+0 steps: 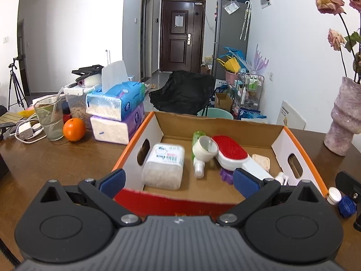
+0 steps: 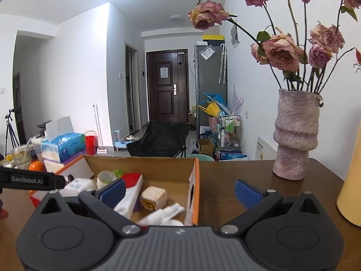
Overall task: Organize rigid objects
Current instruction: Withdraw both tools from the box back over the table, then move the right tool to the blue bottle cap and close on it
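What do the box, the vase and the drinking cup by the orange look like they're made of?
Box: corrugated cardboard, matte brown inside, printed orange rim, die-cut handle holes. Vase: looks like rough stoneware or plaster, mottled pink-grey, grainy surface; hard to say which. Cup: clear glass or plastic, see-through with residue inside.

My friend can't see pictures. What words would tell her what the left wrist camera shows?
An open left gripper hovers at the near edge of a cardboard box on a brown table. Inside lie a clear tub, a red brush and small bottles. An orange, a glass and stacked tissue packs stand left of the box.
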The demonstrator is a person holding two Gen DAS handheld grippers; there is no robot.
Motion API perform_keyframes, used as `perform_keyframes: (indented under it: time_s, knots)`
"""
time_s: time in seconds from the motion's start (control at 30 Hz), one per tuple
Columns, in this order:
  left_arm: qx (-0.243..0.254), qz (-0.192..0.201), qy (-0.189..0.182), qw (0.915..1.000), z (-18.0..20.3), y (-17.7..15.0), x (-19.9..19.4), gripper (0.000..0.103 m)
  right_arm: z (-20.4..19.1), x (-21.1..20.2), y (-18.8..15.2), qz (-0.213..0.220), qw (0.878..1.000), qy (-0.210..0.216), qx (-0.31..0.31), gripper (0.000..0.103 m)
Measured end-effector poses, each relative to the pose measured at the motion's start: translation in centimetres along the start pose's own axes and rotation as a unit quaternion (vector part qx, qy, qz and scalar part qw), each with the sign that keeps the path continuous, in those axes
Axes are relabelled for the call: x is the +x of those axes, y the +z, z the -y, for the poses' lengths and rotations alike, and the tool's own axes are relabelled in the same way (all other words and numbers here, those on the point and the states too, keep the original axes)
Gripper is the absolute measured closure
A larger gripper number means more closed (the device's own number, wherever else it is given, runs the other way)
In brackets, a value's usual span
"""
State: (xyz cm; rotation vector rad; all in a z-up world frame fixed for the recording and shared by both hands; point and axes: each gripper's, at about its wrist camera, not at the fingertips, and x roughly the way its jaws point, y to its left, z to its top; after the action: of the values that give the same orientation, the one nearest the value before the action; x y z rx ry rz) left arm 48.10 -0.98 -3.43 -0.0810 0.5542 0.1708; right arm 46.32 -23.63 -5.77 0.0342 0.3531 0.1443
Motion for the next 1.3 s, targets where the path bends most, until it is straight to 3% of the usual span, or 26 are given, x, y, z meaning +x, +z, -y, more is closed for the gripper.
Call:
perform_keyframes:
  time_s: [0.8,1.13,1.3]
  knots:
    - [0.005,-0.019,-0.015,0.9997,1.0,-5.4,-6.2,0.000,2.1,-8.4,-5.1,-0.023,0.999,-0.006,-0.025,0.000]
    - [0.013,-0.029,-0.024,0.9992,2.5,-6.7,-6.4,0.000,4.9,-8.8,-6.3,-0.043,0.999,-0.016,0.000,0.000]
    - [0.020,-0.036,-0.030,0.9987,3.6,-7.0,-6.0,0.000,6.8,-8.2,-6.5,-0.043,0.998,-0.045,0.010,0.000]
